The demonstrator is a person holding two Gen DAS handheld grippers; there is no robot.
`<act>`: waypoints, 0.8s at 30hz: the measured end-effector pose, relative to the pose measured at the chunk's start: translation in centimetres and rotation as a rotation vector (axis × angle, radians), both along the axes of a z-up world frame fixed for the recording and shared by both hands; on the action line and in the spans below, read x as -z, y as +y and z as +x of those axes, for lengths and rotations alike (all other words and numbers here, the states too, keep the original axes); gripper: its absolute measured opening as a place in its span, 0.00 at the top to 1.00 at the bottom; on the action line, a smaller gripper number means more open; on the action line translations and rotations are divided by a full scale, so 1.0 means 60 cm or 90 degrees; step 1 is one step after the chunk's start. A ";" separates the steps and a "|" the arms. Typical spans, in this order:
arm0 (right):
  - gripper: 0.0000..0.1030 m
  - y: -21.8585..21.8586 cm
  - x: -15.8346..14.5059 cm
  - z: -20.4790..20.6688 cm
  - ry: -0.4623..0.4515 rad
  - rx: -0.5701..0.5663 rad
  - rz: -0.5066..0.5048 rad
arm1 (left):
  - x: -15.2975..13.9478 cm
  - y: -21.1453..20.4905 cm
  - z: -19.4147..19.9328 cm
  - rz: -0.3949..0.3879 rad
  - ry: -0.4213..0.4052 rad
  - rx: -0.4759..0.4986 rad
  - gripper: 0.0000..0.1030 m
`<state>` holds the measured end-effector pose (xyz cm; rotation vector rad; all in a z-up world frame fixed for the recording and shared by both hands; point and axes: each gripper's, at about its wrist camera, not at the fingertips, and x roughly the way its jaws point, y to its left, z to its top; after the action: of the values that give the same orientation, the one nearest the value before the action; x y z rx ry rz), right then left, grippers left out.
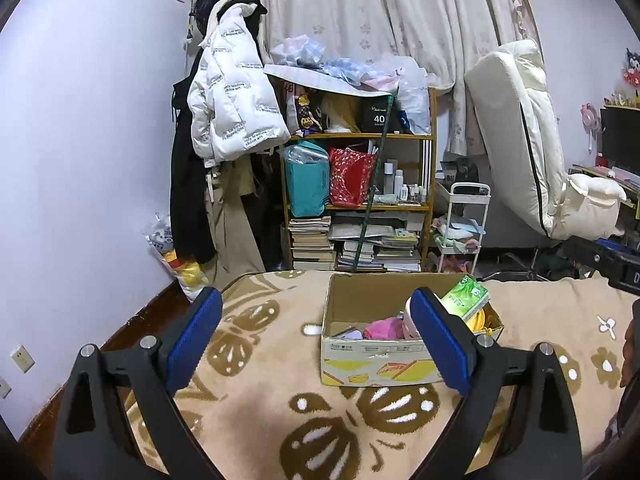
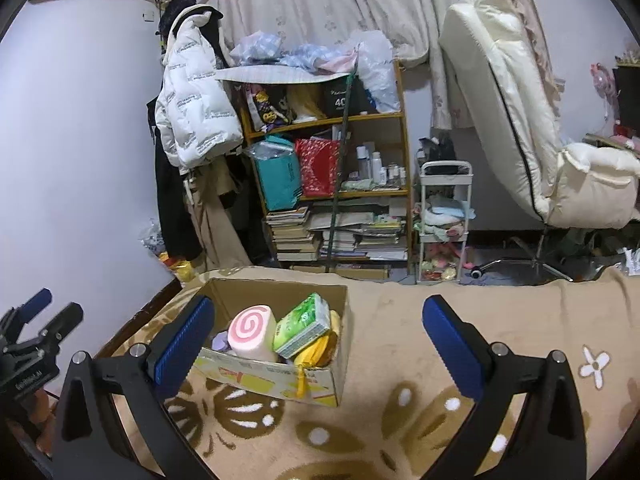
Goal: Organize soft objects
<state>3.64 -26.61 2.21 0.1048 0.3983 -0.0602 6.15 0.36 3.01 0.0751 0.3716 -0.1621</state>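
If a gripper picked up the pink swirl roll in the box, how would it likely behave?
The pink swirl roll looks like plush or foam, so it would probably squash and feel light. Its rounded sides suggest it might roll on the blanket, though the cardboard box hems it in.

The left gripper (image 1: 316,332) is hanging with its two blue-padded fingers (image 1: 195,336) spread wide, and nothing is sitting between the pads. It is tilting slightly downward. The right gripper (image 2: 316,340) is likewise standing wide apart, its blue pads (image 2: 452,344) gripping nothing, and it is tilting down at a similar slant. In the right wrist view the left gripper is showing at the far left edge, its black frame and one blue pad visible.
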 end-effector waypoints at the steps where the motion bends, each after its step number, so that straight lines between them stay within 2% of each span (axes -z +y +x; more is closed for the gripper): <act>1: 0.00 0.002 -0.001 -0.006 -0.001 0.002 -0.008 | 0.000 0.004 -0.003 -0.004 0.002 0.000 0.09; 7: 0.00 0.009 -0.003 -0.038 -0.002 0.023 -0.051 | 0.001 0.015 -0.009 -0.008 0.005 -0.013 0.09; 10: 0.00 0.008 0.000 -0.049 0.001 0.024 -0.046 | 0.001 0.020 -0.005 -0.020 0.014 -0.009 0.09; 14: 0.00 0.004 0.003 -0.054 -0.002 0.025 -0.049 | 0.003 0.014 -0.005 0.002 0.008 0.001 0.09; 17: 0.00 0.000 0.006 -0.058 -0.005 0.021 -0.039 | 0.006 0.008 0.000 -0.003 0.017 0.014 0.09; 24: 0.00 -0.008 0.008 -0.052 0.006 0.027 -0.034 | 0.017 -0.005 -0.005 0.018 0.011 0.010 0.09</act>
<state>0.52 -27.12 1.71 0.0598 0.4033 -0.1128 5.84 0.07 2.01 0.1047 0.3915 -0.1726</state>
